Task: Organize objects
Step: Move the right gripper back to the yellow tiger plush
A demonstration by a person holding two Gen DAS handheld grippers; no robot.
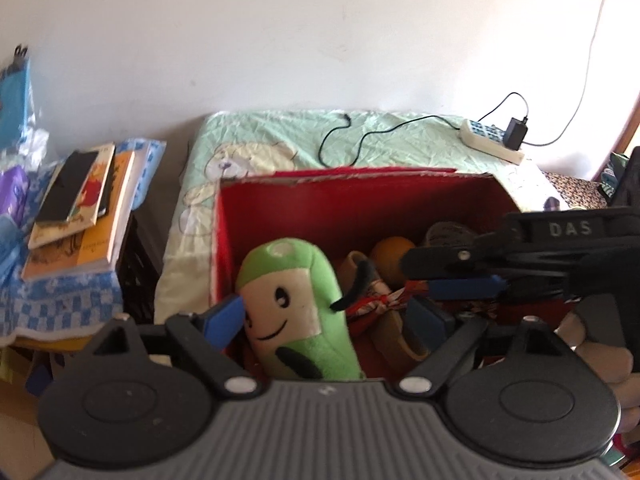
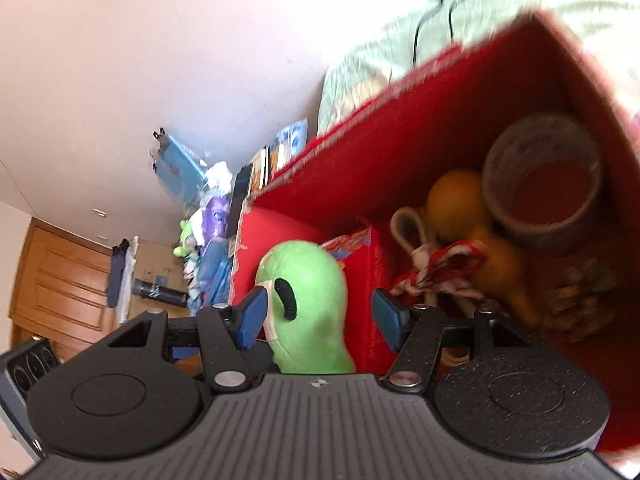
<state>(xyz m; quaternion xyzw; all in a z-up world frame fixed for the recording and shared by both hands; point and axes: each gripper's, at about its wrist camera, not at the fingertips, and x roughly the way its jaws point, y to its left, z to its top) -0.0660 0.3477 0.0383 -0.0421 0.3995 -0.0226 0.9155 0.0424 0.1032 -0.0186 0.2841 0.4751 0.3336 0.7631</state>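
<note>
A green plush toy (image 1: 296, 304) with a smiling face stands upright at the near left of an open red box (image 1: 360, 200). My left gripper (image 1: 326, 318) is open wide around it; its left pad (image 1: 224, 320) touches the plush and the right pad stays apart. From the right, my right gripper (image 1: 440, 276) reaches into the box. In the right wrist view the plush (image 2: 308, 300) sits between the fingers of the open right gripper (image 2: 320, 318), against the left pad only. Also in the box are an orange ball (image 2: 452, 196), a tape roll (image 2: 544, 184) and a red-and-white knotted cloth (image 2: 440, 268).
The box rests on a pale green bedsheet (image 1: 280, 140) carrying a black cable (image 1: 344, 136) and a white power strip (image 1: 492, 140). A stack of books (image 1: 80, 208) lies on a blue checked cloth to the left. A hand (image 1: 600, 356) grips the right tool. White wall behind.
</note>
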